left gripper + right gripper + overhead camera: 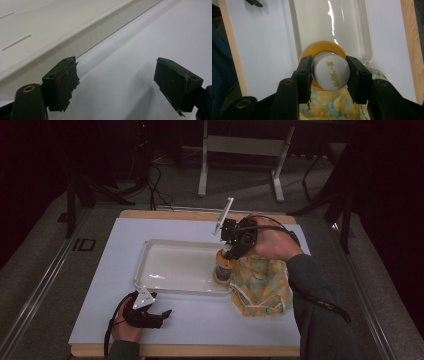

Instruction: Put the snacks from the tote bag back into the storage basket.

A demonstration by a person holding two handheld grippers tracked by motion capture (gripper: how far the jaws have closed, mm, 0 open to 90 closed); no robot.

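From above, the right gripper [231,251] holds an orange bottle [224,270] at the white tray's [150,251] right edge, beside a lemon-print cloth [261,287]. The left gripper [116,85] rests released on the near table. The right gripper view shows jaws clamping the bottle's white cap [330,73].

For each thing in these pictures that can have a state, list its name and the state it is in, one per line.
Bottle: capped, upright, gripped at its white cap, at the tray's edge.
Tray: empty inside, flat on the table.
Cloth bag: crumpled, lying beside the tray.
Right gripper: shut on the bottle's cap, pointing down.
Left gripper: open, nothing between its jaws, low over the table near the tray.
Table: covered with a white sheet.
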